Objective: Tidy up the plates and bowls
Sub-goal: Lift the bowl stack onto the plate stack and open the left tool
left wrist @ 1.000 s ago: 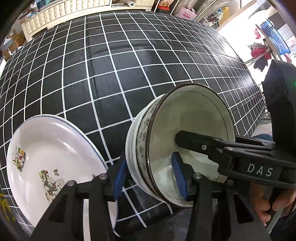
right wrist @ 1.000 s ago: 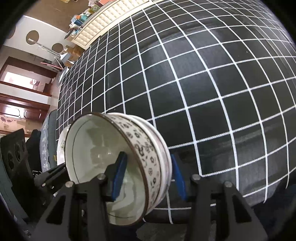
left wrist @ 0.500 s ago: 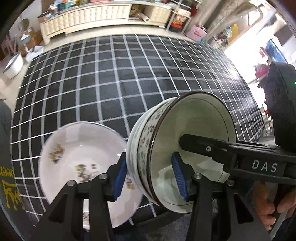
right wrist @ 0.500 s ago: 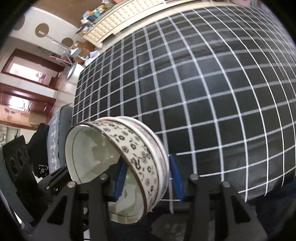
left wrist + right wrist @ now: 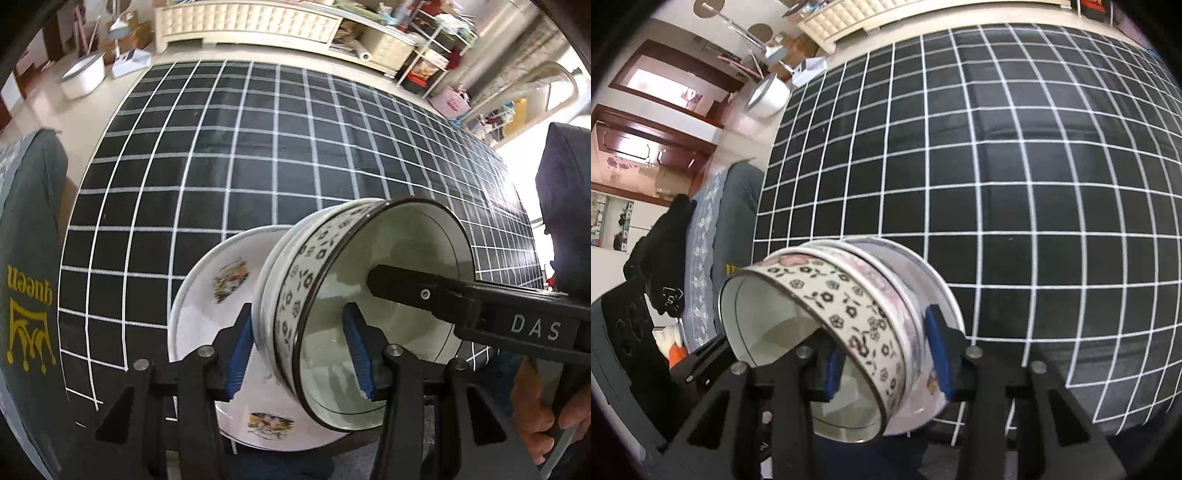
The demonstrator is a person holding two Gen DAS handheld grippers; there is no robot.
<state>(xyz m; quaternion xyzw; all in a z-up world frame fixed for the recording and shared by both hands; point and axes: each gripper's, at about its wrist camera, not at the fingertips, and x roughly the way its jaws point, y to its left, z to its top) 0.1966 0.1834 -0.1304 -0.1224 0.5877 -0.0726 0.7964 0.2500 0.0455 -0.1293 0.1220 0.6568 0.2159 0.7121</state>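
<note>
Over black grid-patterned table (image 5: pixel 258 155): white plate (image 5: pixel 207 295) with printed motifs lying flat, showing only in left wrist view. Hanging above it, tilted on edge, nested glossy ceramic bowls (image 5: pixel 295 295), flower-banded. Left gripper (image 5: pixel 299 347) clamping near rim, one blue pad inside, one outside. Right gripper (image 5: pixel 886 354) pinching opposite rim likewise; in right view, plate hidden behind bowls.

Both grippers (image 5: pixel 301 354) (image 5: pixel 886 354) clamped (fingers closed).

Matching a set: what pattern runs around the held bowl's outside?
Black flowers on the white ceramic bowl; right wrist view.
</note>
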